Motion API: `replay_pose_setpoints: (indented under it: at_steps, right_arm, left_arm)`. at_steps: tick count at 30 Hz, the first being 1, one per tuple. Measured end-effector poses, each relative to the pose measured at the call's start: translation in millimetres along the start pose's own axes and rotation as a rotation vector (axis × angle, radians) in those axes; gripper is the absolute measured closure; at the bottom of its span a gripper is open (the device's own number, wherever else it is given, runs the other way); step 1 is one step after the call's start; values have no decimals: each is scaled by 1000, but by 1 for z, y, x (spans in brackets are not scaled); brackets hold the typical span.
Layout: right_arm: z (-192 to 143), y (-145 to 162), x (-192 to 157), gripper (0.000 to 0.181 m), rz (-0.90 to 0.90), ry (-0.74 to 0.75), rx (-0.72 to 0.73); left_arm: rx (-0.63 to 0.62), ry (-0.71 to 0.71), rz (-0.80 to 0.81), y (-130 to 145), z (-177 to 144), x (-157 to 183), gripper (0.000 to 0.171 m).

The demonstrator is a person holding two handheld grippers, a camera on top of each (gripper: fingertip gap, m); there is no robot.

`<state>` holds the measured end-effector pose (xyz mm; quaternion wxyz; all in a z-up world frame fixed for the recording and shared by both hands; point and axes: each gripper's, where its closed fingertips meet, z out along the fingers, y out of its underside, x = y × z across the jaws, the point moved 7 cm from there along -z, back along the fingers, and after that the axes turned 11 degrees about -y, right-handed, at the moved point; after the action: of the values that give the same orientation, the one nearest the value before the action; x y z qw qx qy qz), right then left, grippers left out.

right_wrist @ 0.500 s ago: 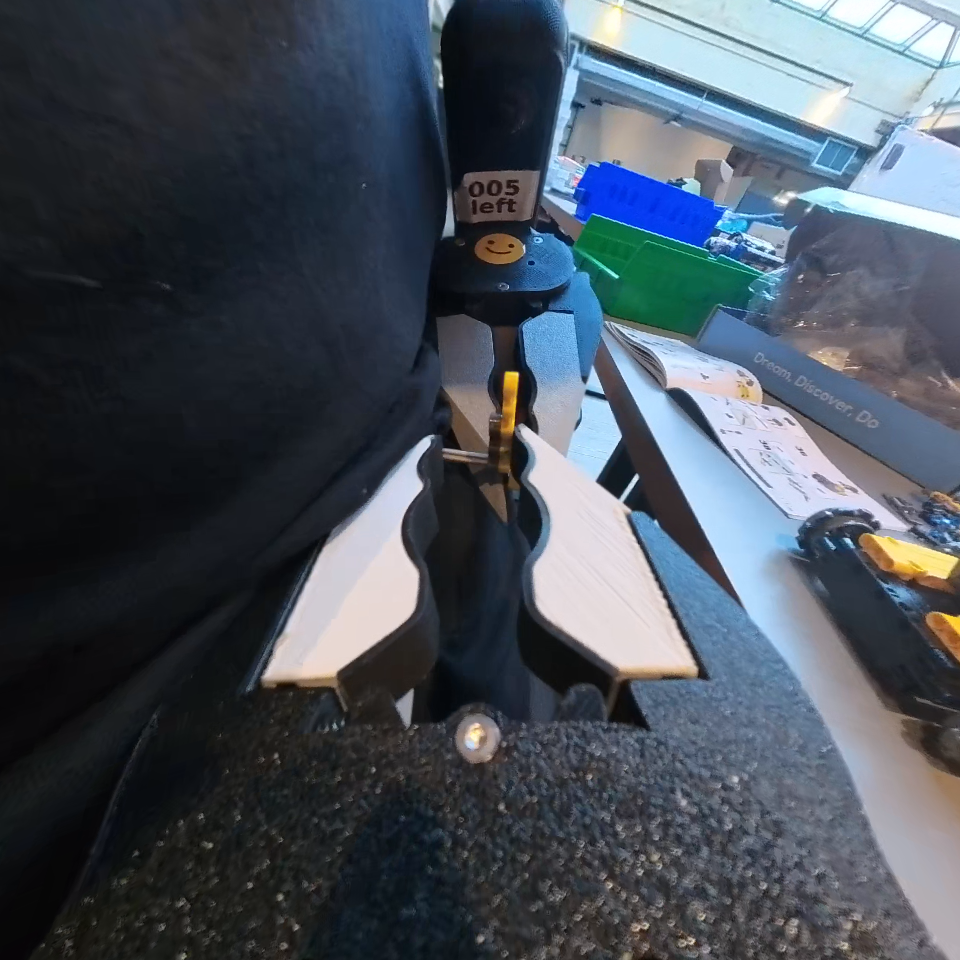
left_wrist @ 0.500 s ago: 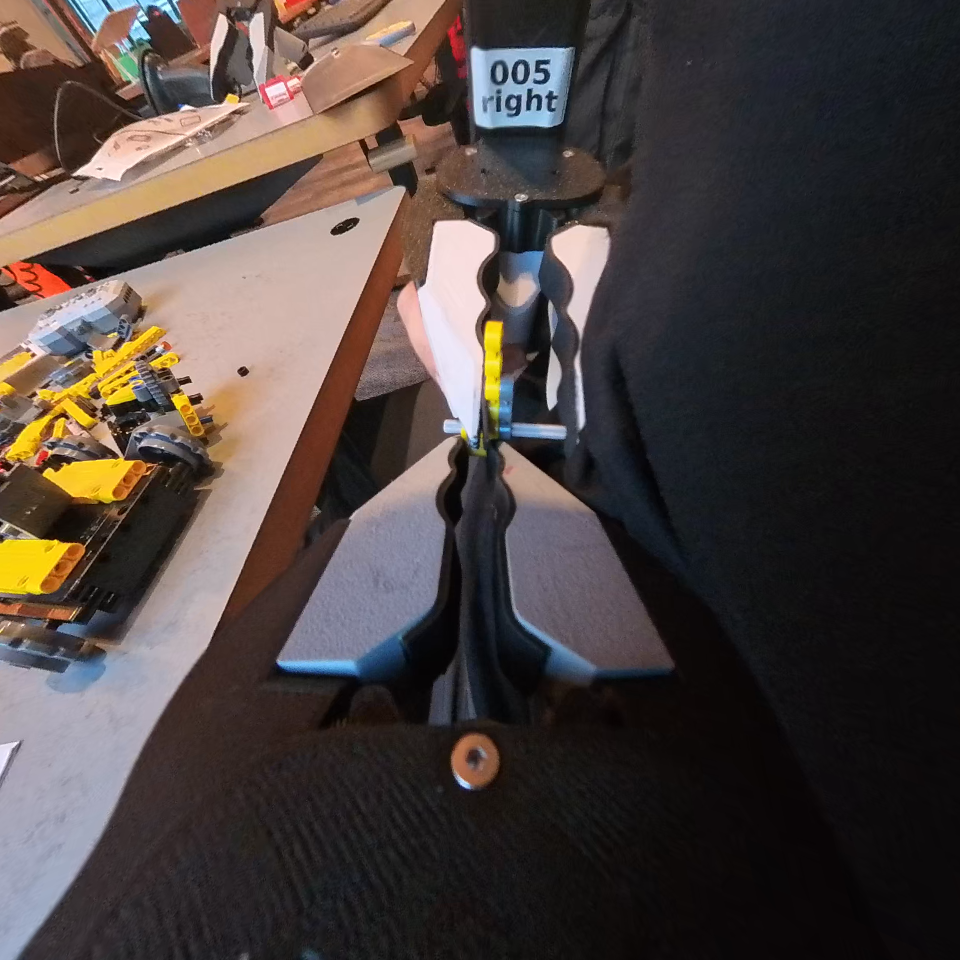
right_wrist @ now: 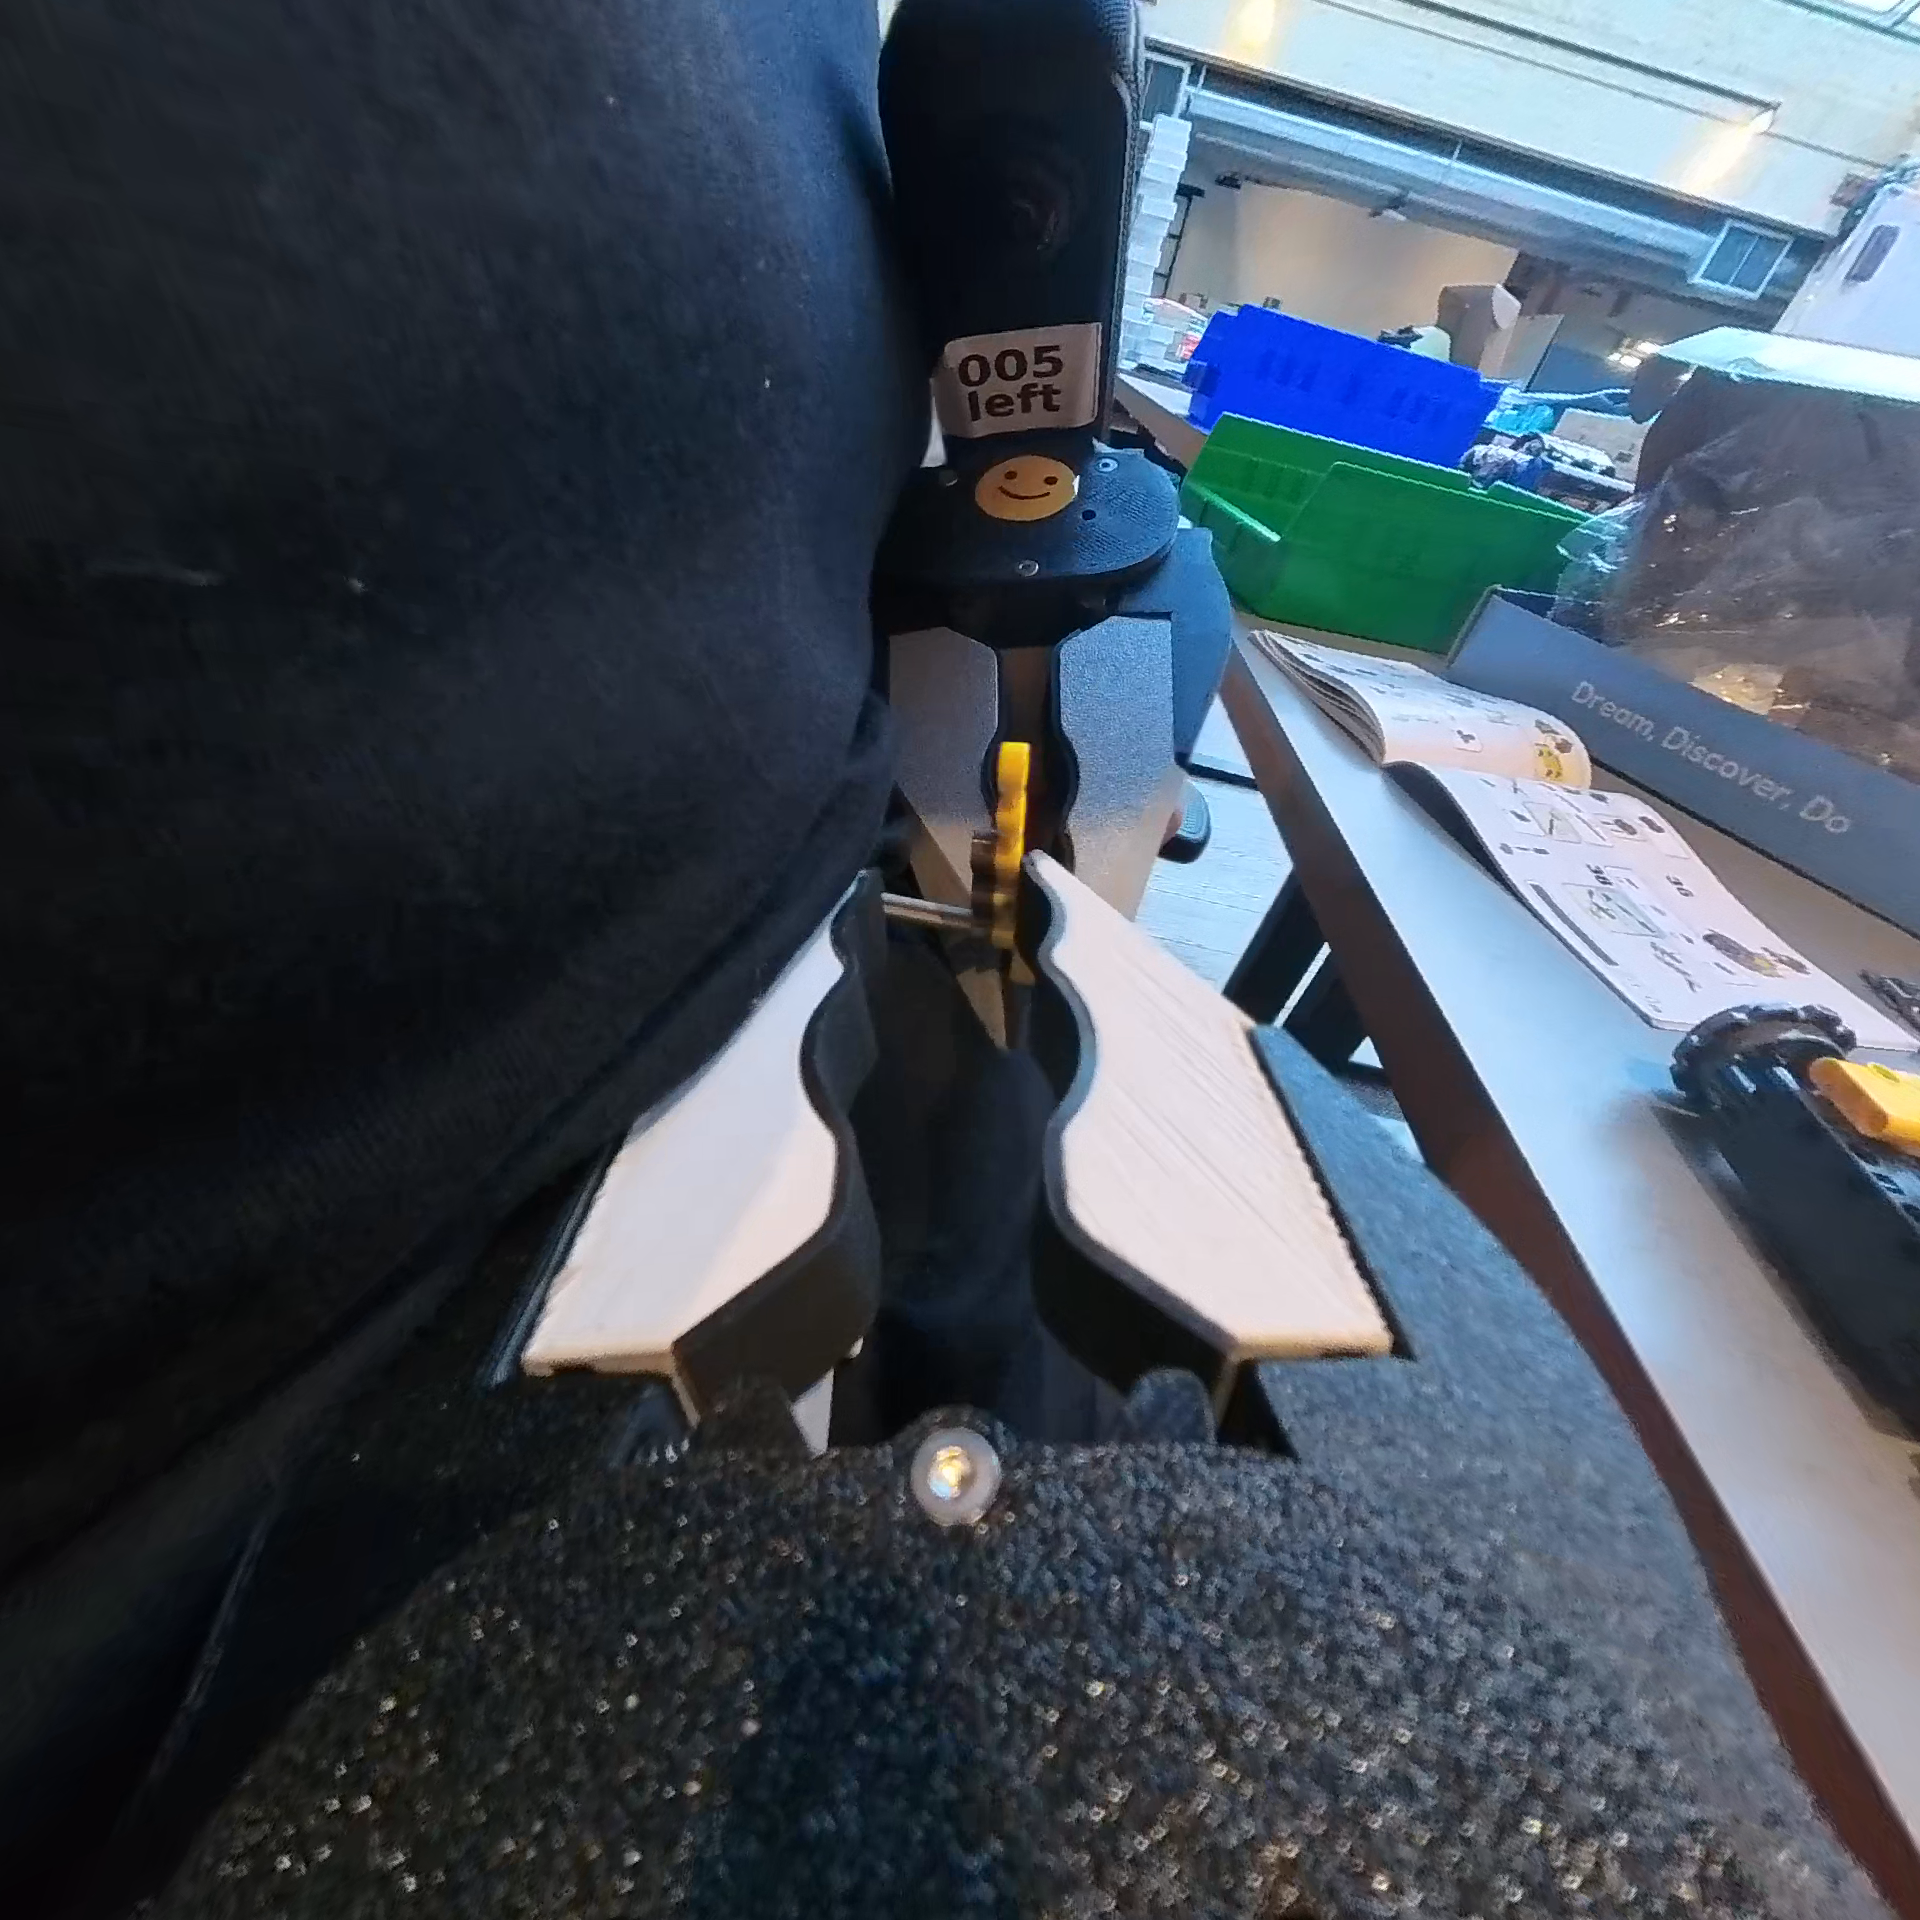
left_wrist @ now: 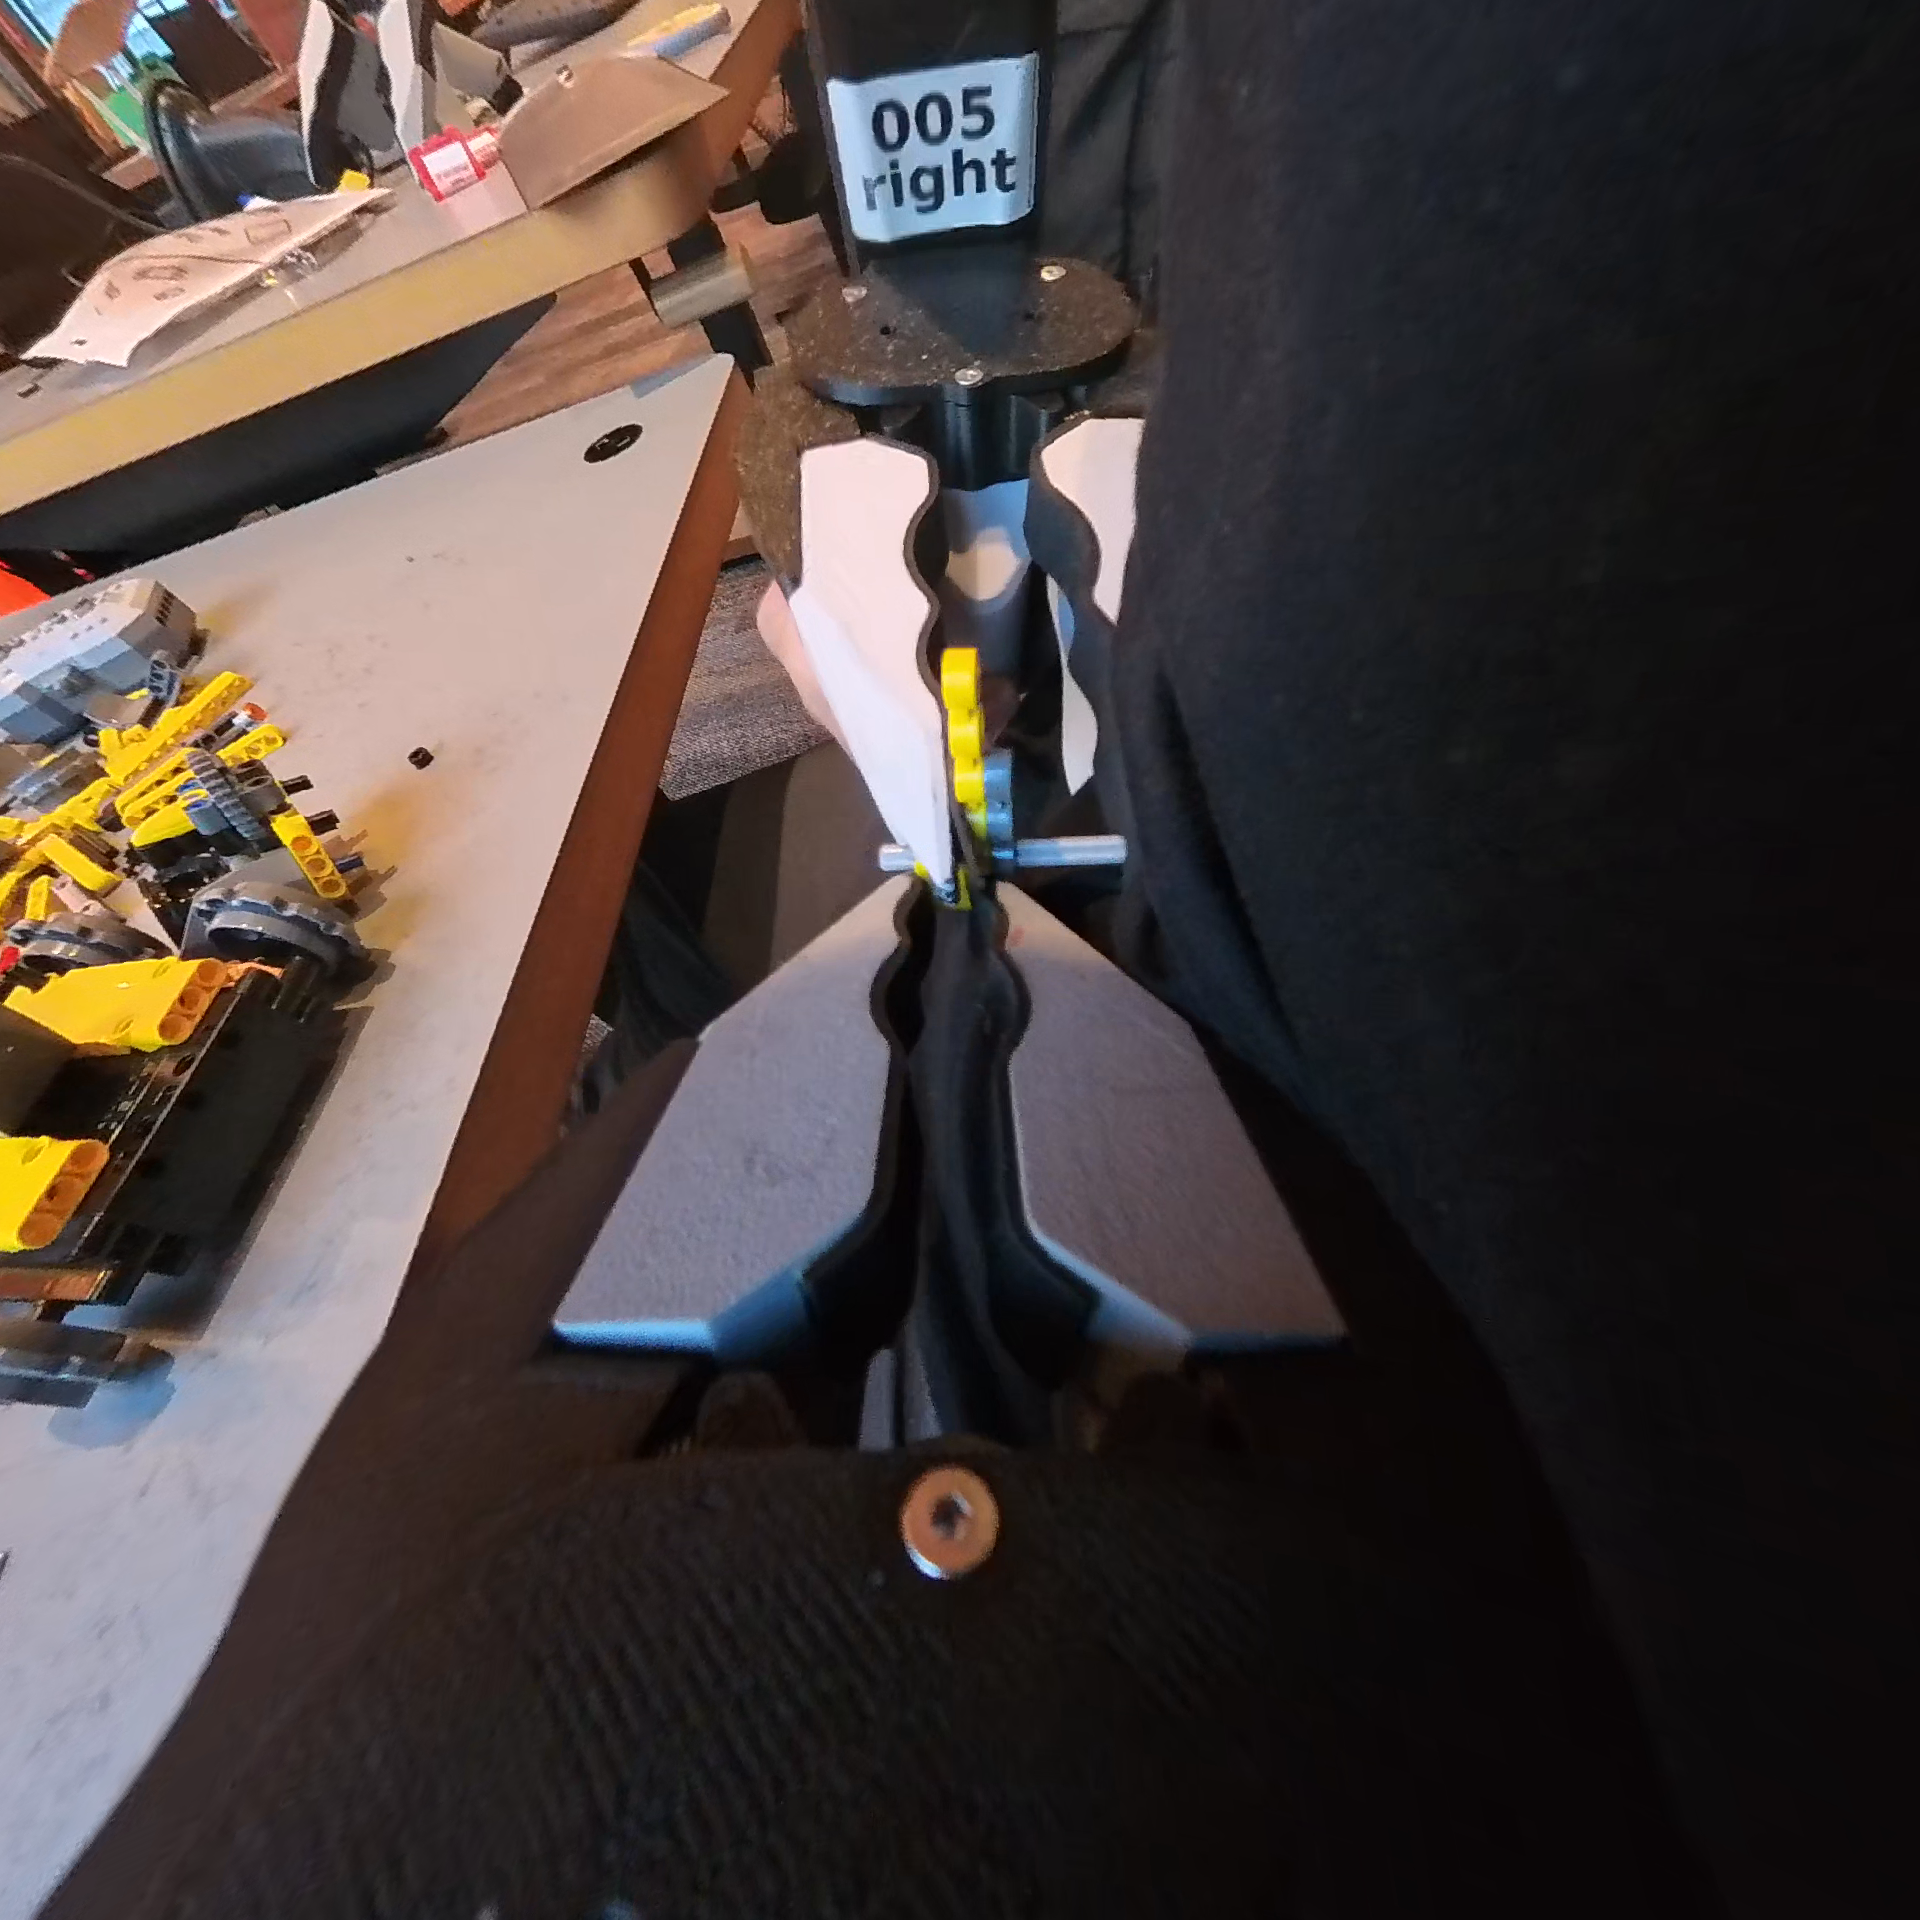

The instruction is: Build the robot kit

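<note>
My left gripper (left_wrist: 961,899) has grey fingers and is shut on the lower end of a yellow holed beam (left_wrist: 964,727), holding it upright in the air off the table edge. A grey axle (left_wrist: 1070,852) runs crosswise through the beam and a small grey connector. My right gripper (right_wrist: 951,883) has white fingers and faces the left one with its jaws open around the beam (right_wrist: 1010,821). Its right fingertip (right_wrist: 1039,868) touches the beam's side. The axle (right_wrist: 925,914) sticks out toward its other finger. A person's black clothing (left_wrist: 1507,831) is close behind both grippers.
A grey table (left_wrist: 499,644) at the left carries loose yellow and black building parts (left_wrist: 187,790) and a black and yellow model (left_wrist: 125,1101). In the right wrist view an open instruction booklet (right_wrist: 1621,883), a dark box (right_wrist: 1704,769), and green (right_wrist: 1382,540) and blue bins (right_wrist: 1340,374) are on the table. My two grippers' fingertips are within a few centimetres of each other.
Almost nothing. Both views have shifted very slightly. The left gripper still holds the beam and the right gripper stays open around it.
</note>
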<state>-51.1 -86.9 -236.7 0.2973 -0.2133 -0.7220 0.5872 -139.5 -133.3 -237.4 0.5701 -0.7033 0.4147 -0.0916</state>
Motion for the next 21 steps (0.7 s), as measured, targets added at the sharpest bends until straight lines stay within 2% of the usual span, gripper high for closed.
replay_pose_setpoints:
  at_steps: [21]
  right_arm:
    - [0, -2, -1, 153, 1, -29, 4]
  left_arm:
    - [-32, 12, -39, -3, -1, 2, 167]
